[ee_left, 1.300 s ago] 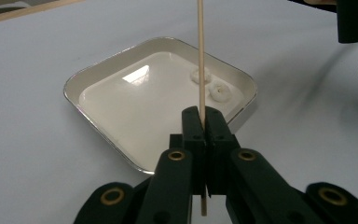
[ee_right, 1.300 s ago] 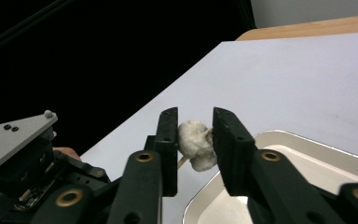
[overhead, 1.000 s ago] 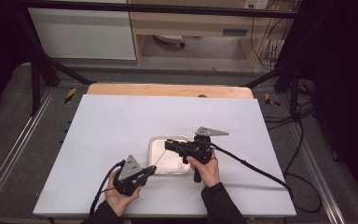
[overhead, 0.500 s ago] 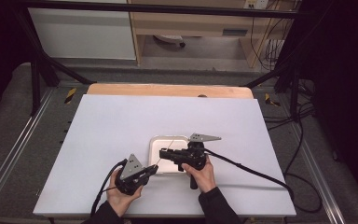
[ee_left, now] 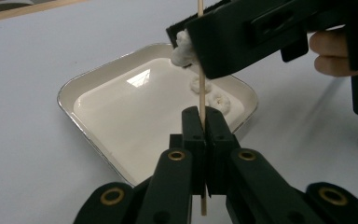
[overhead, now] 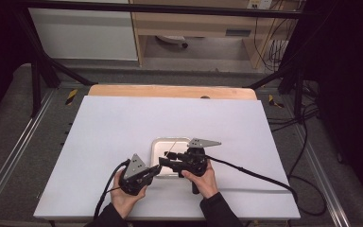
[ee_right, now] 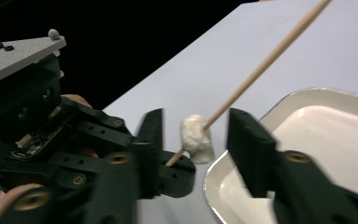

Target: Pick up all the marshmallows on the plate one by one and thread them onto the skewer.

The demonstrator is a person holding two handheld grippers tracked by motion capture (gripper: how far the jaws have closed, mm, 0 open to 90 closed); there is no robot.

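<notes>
My left gripper (ee_left: 204,123) is shut on the lower end of a thin wooden skewer (ee_left: 202,93), which rises over the near corner of a white tray (ee_left: 70,91). One white marshmallow (ee_right: 196,139) is threaded on the skewer (ee_right: 261,60). My right gripper (ee_right: 196,126) stands around that marshmallow; its jaws have just been opening, and there is a gap on each side of it. Two more marshmallows (ee_left: 216,99) lie in the tray. In the high view both grippers meet at the tray's (overhead: 157,142) near-left corner, left gripper (overhead: 157,169) below right gripper (overhead: 164,161).
The tray sits on a white table sheet (overhead: 123,123) with bare room to the left, right and far side. A wooden strip (overhead: 170,91) edges the far side. The right gripper's cable (overhead: 255,175) trails off to the right over the sheet.
The right gripper has moved slightly toward the left gripper, and its jaws have spread apart around the marshmallow on the skewer. The left gripper has stayed put, still clamped on the skewer.
</notes>
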